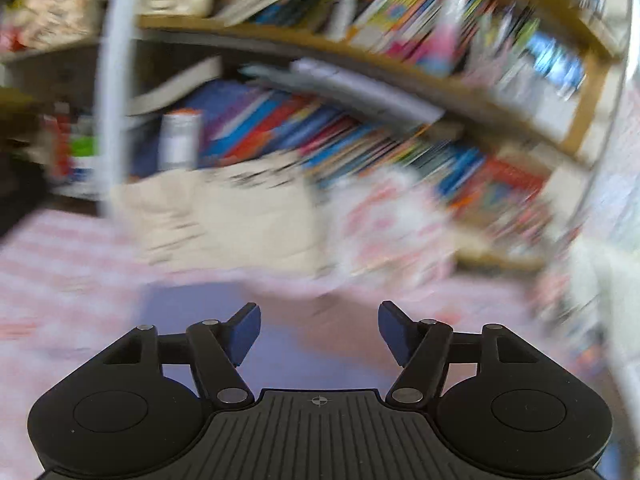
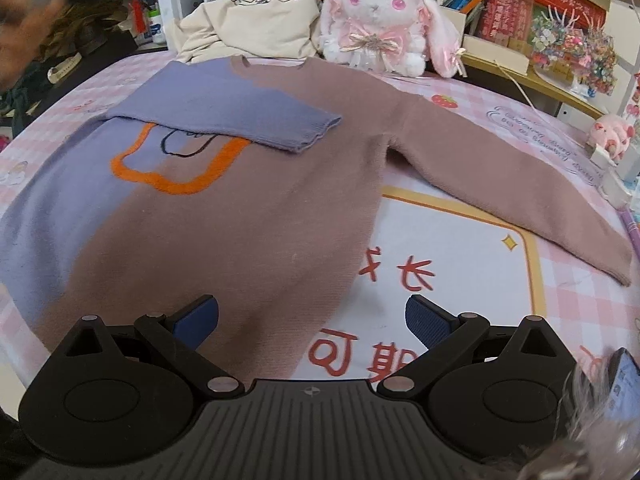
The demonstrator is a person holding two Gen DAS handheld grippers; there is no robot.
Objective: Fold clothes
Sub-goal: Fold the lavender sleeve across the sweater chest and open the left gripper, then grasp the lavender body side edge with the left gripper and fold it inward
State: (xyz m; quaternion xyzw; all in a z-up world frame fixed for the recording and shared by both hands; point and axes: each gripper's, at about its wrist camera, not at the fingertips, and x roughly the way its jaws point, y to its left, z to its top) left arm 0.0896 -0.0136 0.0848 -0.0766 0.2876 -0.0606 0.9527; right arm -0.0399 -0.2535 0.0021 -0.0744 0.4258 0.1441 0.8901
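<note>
One sleeve in, one sleeve out: your sweater (image 2: 240, 208) lies flat on the bed (image 2: 460, 240).

The purple sleeve (image 2: 248, 116) is folded across the chest; the brown sleeve (image 2: 520, 184) stretches out to your right. Both grippers are empty, fingers apart: the right gripper (image 2: 312, 320) hovers over the hem, the left gripper (image 1: 319, 330) is blurred above purple cloth. The sleeve stage seems in hand; next, likely pinch the brown cuff and carry it across.

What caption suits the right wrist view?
Open right gripper over a sweater on the bed, purple sleeve folded across, brown sleeve spread out.
</note>
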